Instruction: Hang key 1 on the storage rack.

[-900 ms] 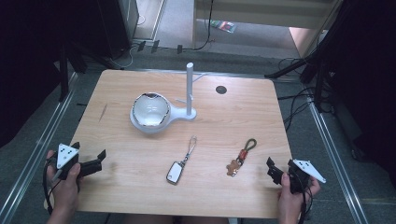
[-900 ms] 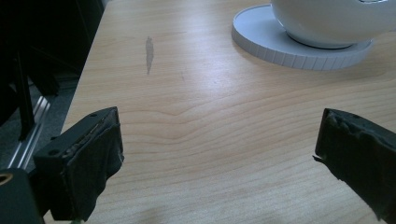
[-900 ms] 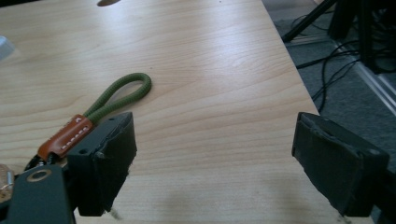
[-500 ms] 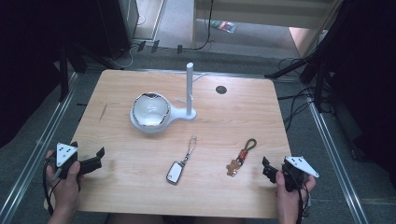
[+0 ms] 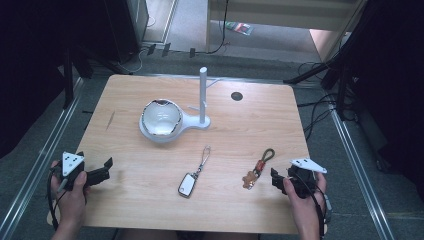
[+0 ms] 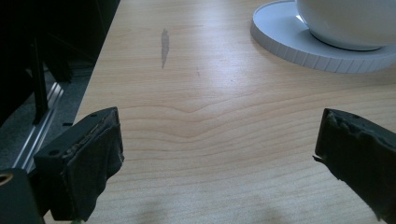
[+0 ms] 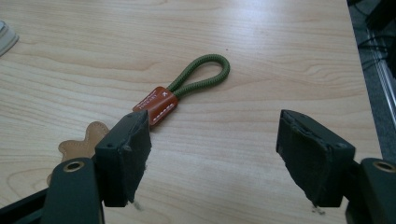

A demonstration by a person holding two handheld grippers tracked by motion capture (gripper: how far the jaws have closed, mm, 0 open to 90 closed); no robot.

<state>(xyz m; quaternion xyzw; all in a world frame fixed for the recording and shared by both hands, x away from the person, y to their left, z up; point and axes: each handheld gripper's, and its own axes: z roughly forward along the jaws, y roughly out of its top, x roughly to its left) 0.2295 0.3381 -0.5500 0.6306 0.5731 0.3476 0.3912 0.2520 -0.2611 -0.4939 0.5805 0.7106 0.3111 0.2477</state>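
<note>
The right claw (image 7: pixel 212 154) stood apart and empty beside the keychain (image 7: pixel 154 112), light and floppy, best pinched at its stiff leather tab.

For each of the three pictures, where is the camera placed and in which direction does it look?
High view: above the person's side, looking forward and down on the table; both hands show, with the left tongs and right tongs.
Left gripper view: rides the left tongs, low over the wood, facing the white dish stand; its two black jaws show, apart.
Right gripper view: rides the right tongs, facing the green-loop keychain; its jaws show, apart.
Shared: the high view has that keychain and the stand too.
</note>
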